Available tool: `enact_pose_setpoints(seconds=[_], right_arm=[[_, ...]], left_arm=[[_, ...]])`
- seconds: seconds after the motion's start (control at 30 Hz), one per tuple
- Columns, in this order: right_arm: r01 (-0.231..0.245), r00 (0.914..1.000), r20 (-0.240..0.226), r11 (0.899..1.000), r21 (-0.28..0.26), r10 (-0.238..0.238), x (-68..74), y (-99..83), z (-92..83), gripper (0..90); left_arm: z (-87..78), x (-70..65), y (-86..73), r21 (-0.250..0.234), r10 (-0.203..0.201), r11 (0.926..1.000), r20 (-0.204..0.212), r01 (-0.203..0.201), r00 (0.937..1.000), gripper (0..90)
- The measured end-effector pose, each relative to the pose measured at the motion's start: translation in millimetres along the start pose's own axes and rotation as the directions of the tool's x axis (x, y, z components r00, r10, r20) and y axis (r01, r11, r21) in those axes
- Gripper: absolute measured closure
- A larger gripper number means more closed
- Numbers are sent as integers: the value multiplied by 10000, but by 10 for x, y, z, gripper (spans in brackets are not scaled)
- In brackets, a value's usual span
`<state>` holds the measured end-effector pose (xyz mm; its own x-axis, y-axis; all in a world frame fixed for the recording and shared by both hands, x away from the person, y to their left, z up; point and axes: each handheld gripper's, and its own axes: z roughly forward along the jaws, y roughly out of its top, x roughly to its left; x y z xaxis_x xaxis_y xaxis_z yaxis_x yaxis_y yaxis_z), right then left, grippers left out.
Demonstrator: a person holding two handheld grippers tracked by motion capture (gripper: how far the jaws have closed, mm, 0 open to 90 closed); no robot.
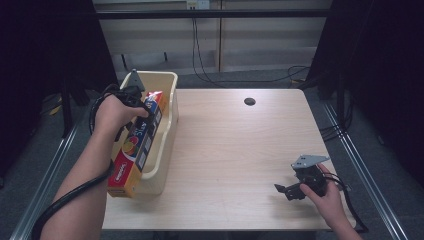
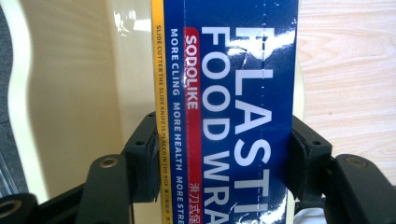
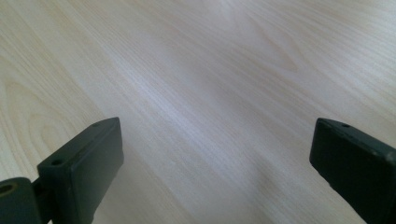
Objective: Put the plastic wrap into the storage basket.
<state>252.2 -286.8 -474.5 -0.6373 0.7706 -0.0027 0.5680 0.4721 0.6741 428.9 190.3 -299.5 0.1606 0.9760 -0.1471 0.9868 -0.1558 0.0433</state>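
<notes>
A long blue, red and yellow box of plastic food wrap point(image 1: 139, 145) lies slanted over the cream plastic bin point(image 1: 169, 131) at the table's left edge, its near end sticking out past the bin's front. My left gripper point(image 1: 141, 111) is shut on the box near its far half. In the left gripper view both black jaws press the sides of the box point(image 2: 229, 112), with the bin wall point(image 2: 70, 93) behind it. My right gripper point(image 1: 286, 190) rests low at the table's front right, held by a hand, jaws wide apart. Bare wood lies between its jaws point(image 3: 215, 154).
The wooden table point(image 1: 240, 150) has a round cable hole point(image 1: 249, 101) near its back edge. Cables trail from both grippers. Metal rails run along both sides of the table, and cabinets and loose wires stand behind it.
</notes>
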Motion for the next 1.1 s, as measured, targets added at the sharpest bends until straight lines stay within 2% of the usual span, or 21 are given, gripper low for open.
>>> enact_pose_setpoints(seconds=[0.03,0.13,0.17,0.5,0.53,0.6,0.87,1.1], right_arm=[[6,10000,-3,10000,-4,-6,-1,0,0,28],[58,10000,-31,10000,17,-58,0,-1,1,29],[47,10000,82,10000,14,-47,5,-1,3,29],[65,10000,21,10000,-15,-64,7,0,10,29],[59,10000,33,10000,-10,-59,9,0,12,29],[13,10000,79,10000,43,-13,13,0,8,29],[18,10000,89,10000,38,-18,14,0,8,29],[105,9999,2,9999,49,-105,12,-2,24,29]], left_arm=[[7,8,2,4,53,10000,-98,-53,9999,403],[36,13,2,1,-98,10000,-13,98,10000,402],[42,20,3,6,-29,10000,-42,29,10000,402],[121,6,12,57,-111,9999,52,111,9999,401],[123,15,14,130,-6,9999,5,6,10000,401],[142,12,14,72,-125,9999,56,124,9999,401],[196,7,21,117,-120,9999,30,120,9999,401],[222,29,26,176,-226,9996,260,222,9994,400]])
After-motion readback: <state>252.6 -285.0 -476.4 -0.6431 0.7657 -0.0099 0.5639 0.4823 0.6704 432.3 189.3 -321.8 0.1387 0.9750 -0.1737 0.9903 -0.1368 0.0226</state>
